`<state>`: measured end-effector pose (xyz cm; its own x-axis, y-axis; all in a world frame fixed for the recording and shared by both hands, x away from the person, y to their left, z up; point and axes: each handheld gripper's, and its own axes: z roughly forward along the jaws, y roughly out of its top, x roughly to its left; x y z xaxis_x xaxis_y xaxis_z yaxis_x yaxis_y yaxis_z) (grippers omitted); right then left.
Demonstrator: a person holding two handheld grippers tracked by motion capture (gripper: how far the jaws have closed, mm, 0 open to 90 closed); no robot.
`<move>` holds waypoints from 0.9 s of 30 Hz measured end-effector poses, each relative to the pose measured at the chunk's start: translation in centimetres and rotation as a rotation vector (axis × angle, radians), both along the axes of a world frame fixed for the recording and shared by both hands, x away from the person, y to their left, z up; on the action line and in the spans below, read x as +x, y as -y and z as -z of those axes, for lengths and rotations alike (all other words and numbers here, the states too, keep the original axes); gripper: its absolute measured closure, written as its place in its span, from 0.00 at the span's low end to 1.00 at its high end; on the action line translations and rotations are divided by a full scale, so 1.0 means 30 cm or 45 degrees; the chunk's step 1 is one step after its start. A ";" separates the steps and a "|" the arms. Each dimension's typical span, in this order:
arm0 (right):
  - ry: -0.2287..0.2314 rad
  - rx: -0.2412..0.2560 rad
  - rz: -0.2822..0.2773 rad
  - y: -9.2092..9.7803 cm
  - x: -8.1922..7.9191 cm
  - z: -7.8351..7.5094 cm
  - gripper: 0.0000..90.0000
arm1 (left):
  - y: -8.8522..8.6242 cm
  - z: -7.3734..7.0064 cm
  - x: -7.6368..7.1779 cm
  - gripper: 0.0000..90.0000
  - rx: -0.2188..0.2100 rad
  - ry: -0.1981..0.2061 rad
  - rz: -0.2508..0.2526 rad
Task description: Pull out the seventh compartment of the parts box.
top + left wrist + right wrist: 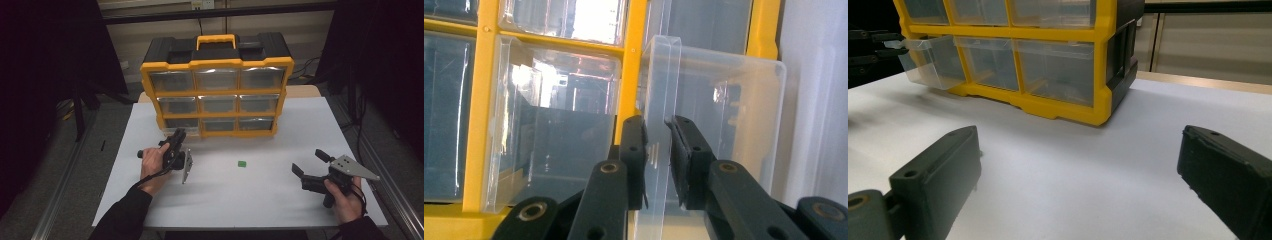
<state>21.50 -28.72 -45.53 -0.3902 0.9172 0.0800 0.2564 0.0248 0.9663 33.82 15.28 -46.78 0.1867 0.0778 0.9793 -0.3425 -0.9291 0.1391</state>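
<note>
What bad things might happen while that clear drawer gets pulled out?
The left gripper pinches just the thin front lip of the clear drawer, so it might slip off. The drawer already sticks out of the yellow organizer; pulled too far, it could drop onto the table. A hard tug might also drag the organizer, since the right gripper waits open, away from it.

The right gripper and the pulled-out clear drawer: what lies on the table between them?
In the high view, a small green piece lies on the white table between the right gripper and the clear drawer; otherwise that stretch is bare.
</note>
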 end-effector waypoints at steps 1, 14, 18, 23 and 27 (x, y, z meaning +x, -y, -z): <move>-0.001 0.000 0.000 0.000 0.000 0.000 0.04 | 0.003 0.002 -0.005 0.86 -0.009 -0.005 -0.012; 0.001 0.001 0.002 0.000 0.001 0.000 0.04 | 0.001 -0.003 -0.034 0.86 0.003 0.000 -0.009; 0.000 0.004 0.002 -0.001 0.000 0.000 0.04 | -0.003 0.002 -0.038 0.86 -0.026 -0.007 0.003; 0.002 0.002 0.001 0.000 0.000 0.000 0.04 | 0.000 -0.006 -0.048 0.86 0.012 -0.002 -0.010; 0.000 0.003 0.000 0.000 0.001 0.000 0.04 | -0.002 -0.005 -0.056 0.86 -0.001 0.002 -0.018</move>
<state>21.52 -28.71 -45.53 -0.3900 0.9171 0.0822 0.2565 0.0225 0.9663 32.15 15.33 -46.64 0.1841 0.0814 0.9795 -0.3294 -0.9338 0.1395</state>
